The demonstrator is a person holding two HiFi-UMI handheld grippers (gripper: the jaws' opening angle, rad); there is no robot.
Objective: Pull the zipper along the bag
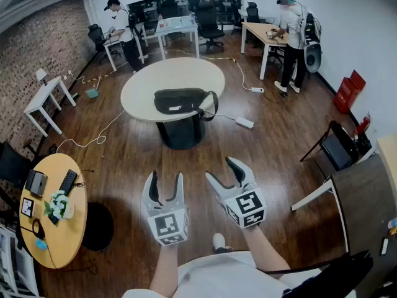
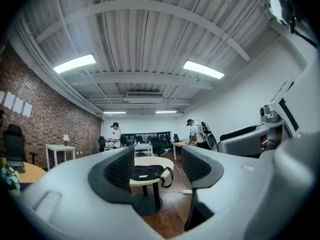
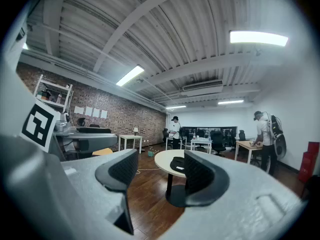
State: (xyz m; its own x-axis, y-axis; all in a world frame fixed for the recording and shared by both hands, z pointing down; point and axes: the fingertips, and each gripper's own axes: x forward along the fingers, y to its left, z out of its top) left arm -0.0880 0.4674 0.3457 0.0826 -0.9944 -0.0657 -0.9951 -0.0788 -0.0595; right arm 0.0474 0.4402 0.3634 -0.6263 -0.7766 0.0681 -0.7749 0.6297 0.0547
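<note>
A black bag [image 1: 181, 100] with a white logo lies on the near side of a round cream table [image 1: 149, 85], its strap hanging off the right edge. It also shows as the bag [image 2: 148, 173] between the left jaws and the bag [image 3: 177, 164] partly behind the right jaw. Its zipper is too small to make out. My left gripper [image 1: 165, 185] and right gripper [image 1: 224, 172] are held side by side over the wood floor, well short of the table. Both stand open and hold nothing.
A white power strip [image 1: 244, 122] and cables lie on the floor right of the table. A small round table [image 1: 53, 219] with a keyboard and flowers stands at my left, a dark desk [image 1: 366, 197] and chair at my right. Two people work at desks at the back.
</note>
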